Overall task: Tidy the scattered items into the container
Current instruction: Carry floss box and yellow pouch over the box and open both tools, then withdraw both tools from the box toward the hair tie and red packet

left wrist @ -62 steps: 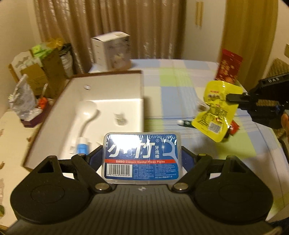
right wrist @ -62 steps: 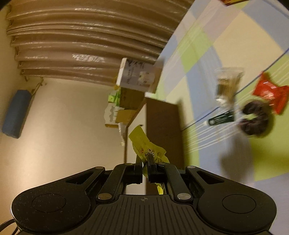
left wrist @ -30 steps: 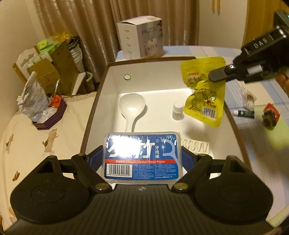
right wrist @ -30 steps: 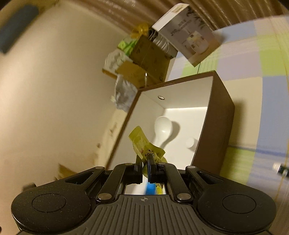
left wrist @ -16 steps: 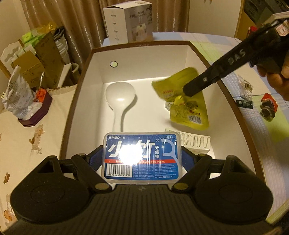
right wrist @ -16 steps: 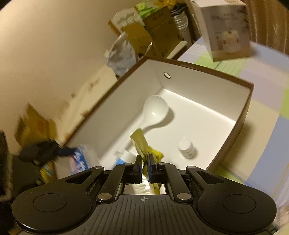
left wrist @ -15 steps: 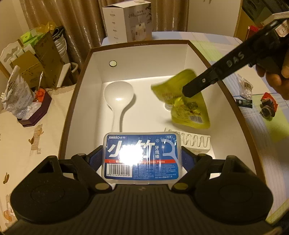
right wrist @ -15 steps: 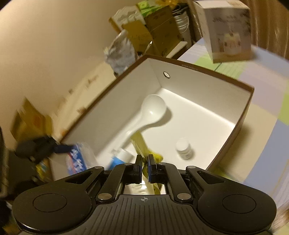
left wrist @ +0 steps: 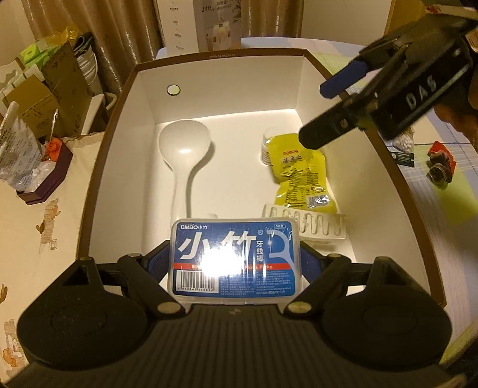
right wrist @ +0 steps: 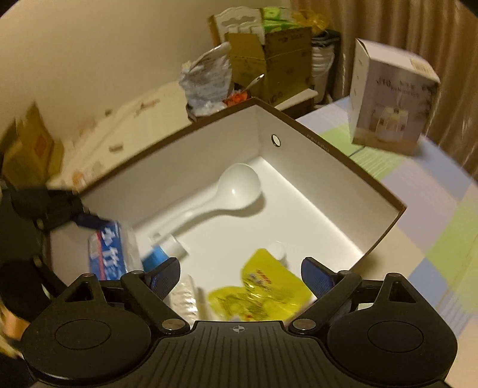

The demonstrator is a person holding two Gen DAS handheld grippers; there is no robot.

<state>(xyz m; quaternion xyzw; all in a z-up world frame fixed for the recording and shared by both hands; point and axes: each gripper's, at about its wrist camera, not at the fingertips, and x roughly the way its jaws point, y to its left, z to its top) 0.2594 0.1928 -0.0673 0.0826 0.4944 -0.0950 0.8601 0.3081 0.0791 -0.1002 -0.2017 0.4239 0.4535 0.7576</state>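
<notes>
The counter [left wrist: 466, 209] wears a checked cloth in pale blue, green and cream. Brown curtains [left wrist: 125, 27] hang behind it, and a white carton [right wrist: 388, 104] stands on the cloth just past the far edge of the box. Off the counter's left side sits a cluster of cardboard boxes [left wrist: 59, 86], a crinkled clear bag [left wrist: 15, 155] and a dark tray [left wrist: 47, 179] on a cream surface with a small print. On the cloth to the right of the box lie a red wrapper [left wrist: 442, 152], a dark tube [left wrist: 403, 158] and a clear packet of small white bits [left wrist: 403, 138].

The box [left wrist: 98, 179], brown outside and white inside, sits at the counter's left edge. Inside it a white spoon [left wrist: 183, 161] lies along the left half, bowl toward the far wall. A yellow packet [left wrist: 301, 173] lies flat on the right half, its top end overlapping a small white bottle [left wrist: 267, 146]. A ridged clear tray [left wrist: 307, 223] lies at the packet's near end, and a blue and white tube [right wrist: 162, 252] lies beside the spoon's handle.

The left gripper [left wrist: 234, 256] hovers over the near end of the box, its jaws pinching a blue floss pick case [left wrist: 234, 256]. The right gripper [right wrist: 240, 276] is above the box's right side with its jaws spread wide and holding nothing, the yellow packet below them.
</notes>
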